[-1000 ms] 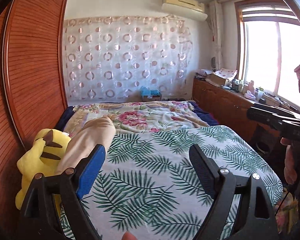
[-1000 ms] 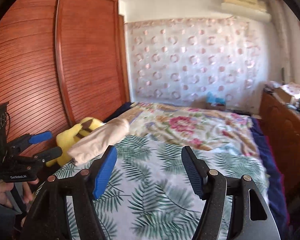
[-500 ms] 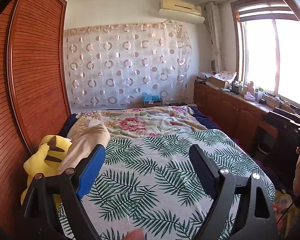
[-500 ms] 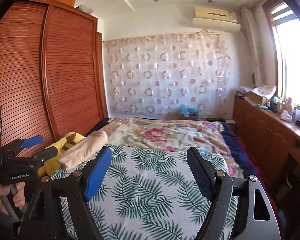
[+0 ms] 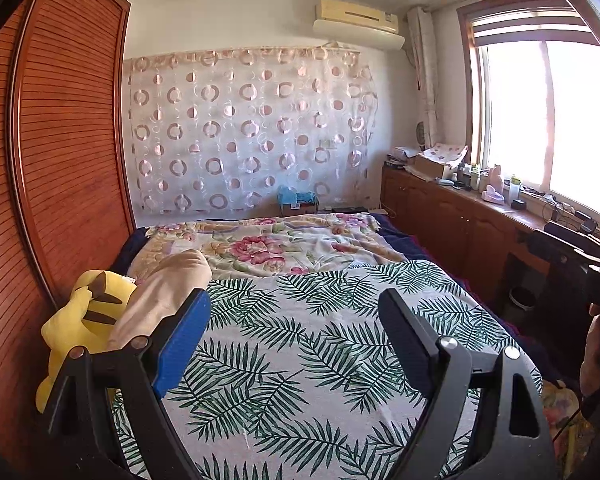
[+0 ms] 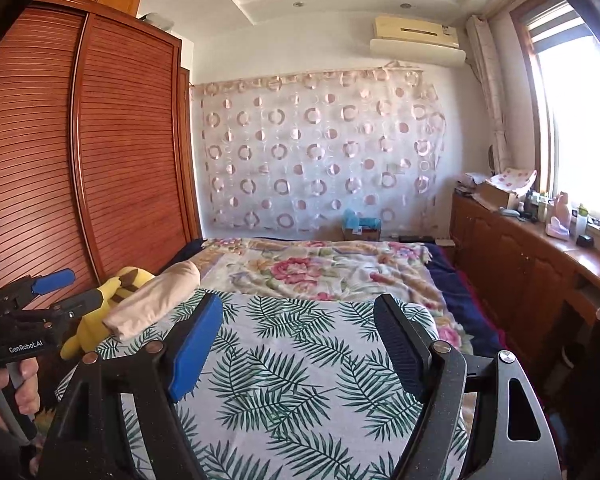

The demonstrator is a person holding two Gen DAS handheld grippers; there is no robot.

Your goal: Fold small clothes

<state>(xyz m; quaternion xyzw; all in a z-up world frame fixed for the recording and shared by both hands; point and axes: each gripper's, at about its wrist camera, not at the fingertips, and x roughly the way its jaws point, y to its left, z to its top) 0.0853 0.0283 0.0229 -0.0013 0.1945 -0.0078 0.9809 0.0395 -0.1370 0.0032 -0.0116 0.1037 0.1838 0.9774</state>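
Both jaws stand wide apart with nothing between them: the left gripper [image 5: 294, 332] and the right gripper [image 6: 298, 338], which has just been opening, hang above the palm-leaf sheet [image 5: 300, 344]. No small garment is identifiable; a beige roll [image 5: 162, 292] lies far left beside a yellow plush toy [image 5: 80, 320]

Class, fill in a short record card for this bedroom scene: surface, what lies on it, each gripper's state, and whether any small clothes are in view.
surface: bed with a palm-leaf sheet, floral blanket at the far end
on bed, by the wardrobe: yellow plush and a beige roll lying against it
left gripper: open, nothing between the fingers
right gripper: open, jaws have just been opening, nothing between them
small clothes: none clearly seen; whether the beige roll is a garment cannot be told
folding: not begun
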